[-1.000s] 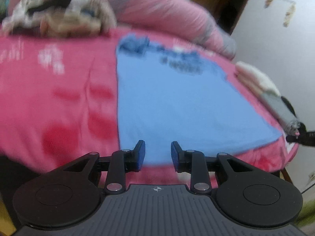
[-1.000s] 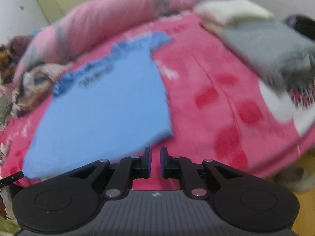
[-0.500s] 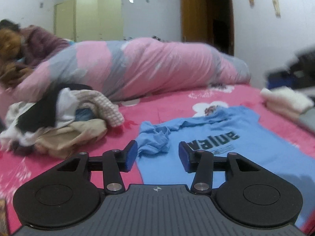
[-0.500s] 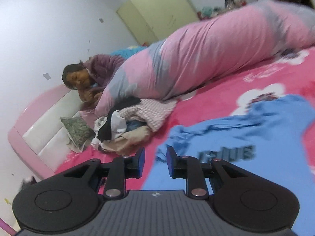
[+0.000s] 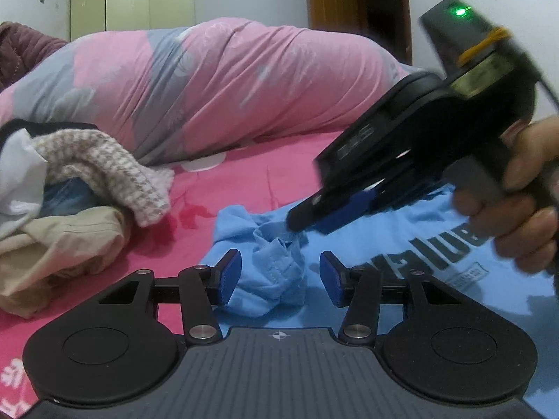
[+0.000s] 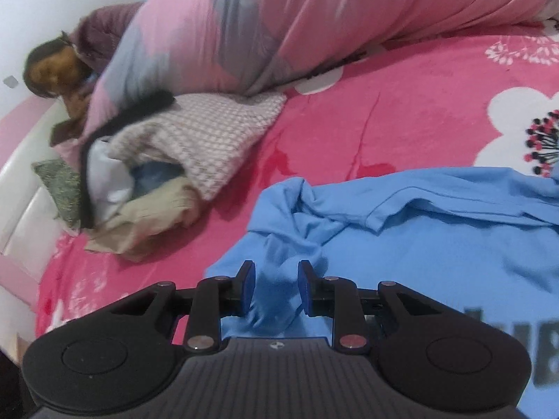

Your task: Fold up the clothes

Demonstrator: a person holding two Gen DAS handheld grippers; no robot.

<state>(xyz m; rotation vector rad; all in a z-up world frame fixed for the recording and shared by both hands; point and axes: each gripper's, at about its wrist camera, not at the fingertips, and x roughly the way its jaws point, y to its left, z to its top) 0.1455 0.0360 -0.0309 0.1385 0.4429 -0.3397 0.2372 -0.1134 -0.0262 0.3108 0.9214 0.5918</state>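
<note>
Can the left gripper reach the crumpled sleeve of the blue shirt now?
Probably yes: the left gripper is open, with the crumpled sleeve bunched between its fingers. The right gripper hovers just behind, not blocking.

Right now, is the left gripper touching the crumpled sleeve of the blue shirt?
Cannot tell. In the left wrist view the sleeve bunches between the open left gripper; its pads look near, contact unclear.

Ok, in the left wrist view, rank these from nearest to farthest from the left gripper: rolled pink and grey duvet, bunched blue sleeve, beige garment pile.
1. Bunched blue sleeve, between the left gripper's open fingers.
2. Beige garment pile, left.
3. Rolled pink and grey duvet, behind.
</note>
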